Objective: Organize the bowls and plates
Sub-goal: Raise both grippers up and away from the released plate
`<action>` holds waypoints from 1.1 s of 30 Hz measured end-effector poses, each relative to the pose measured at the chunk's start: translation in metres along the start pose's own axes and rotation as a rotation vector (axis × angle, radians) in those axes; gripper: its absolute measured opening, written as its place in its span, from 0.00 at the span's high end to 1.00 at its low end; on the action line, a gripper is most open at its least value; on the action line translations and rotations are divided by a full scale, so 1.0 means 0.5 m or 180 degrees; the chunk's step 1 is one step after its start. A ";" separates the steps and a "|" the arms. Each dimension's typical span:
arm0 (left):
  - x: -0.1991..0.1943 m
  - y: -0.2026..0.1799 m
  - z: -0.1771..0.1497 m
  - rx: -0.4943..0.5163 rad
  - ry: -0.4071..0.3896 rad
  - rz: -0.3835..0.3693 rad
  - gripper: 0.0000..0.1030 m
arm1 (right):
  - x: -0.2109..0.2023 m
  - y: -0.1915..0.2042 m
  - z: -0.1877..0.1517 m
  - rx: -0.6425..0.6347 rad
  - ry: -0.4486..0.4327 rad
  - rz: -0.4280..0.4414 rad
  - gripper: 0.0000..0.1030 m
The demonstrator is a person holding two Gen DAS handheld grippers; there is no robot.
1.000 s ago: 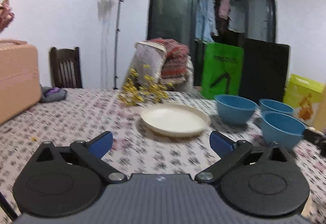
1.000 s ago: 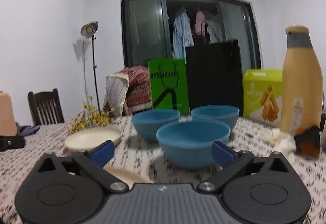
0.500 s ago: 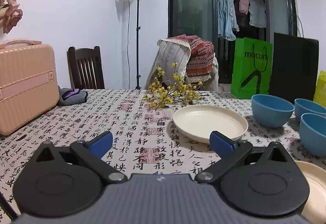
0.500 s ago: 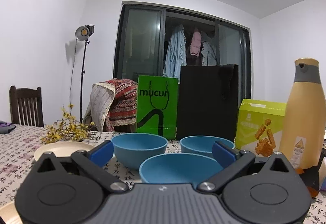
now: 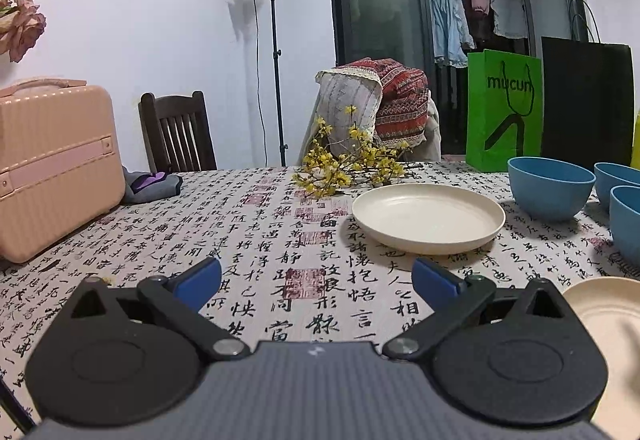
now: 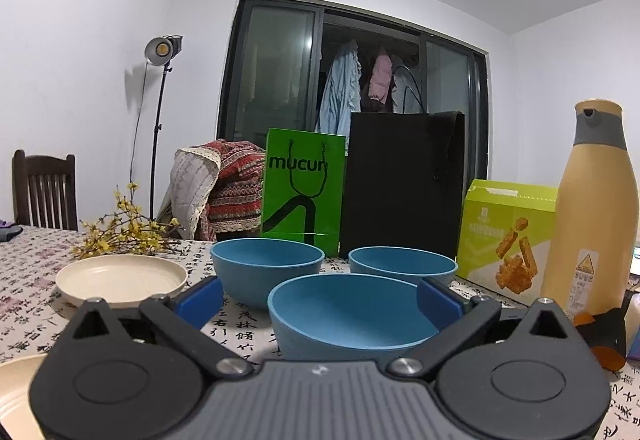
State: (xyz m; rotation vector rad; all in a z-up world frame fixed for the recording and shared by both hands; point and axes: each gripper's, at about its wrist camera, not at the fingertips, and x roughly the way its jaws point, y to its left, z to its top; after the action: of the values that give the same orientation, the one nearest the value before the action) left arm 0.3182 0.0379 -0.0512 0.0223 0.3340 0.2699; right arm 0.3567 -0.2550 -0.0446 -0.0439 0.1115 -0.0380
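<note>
A table (image 5: 248, 224) covered in a calligraphy-print cloth is seen from both wrists. A cream plate (image 5: 428, 217) lies at one o'clock of the left gripper (image 5: 316, 274), whose fingers are spread wide and grasp nothing. A second cream plate (image 5: 612, 320) is cut off at three o'clock. The nearest blue bowl (image 6: 352, 320) is framed at twelve o'clock by the released right gripper (image 6: 320, 298); contact cannot be told. Two more blue bowls (image 6: 268, 272) are set behind it.
</note>
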 end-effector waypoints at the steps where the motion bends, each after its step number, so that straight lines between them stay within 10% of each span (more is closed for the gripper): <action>1: 0.000 0.000 -0.003 0.0000 -0.0009 0.0013 0.00 | -0.002 -0.003 0.000 0.0031 -0.0017 -0.0012 0.00; 33: -0.038 0.013 -0.014 -0.0105 -0.0382 -0.0122 0.00 | -0.030 -0.020 -0.003 0.0163 -0.0258 -0.0112 0.00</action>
State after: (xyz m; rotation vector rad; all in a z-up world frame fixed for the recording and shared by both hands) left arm 0.2971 0.0391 -0.0515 -0.0005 0.2104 0.2350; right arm 0.3414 -0.2642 -0.0440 0.0037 0.0288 -0.0740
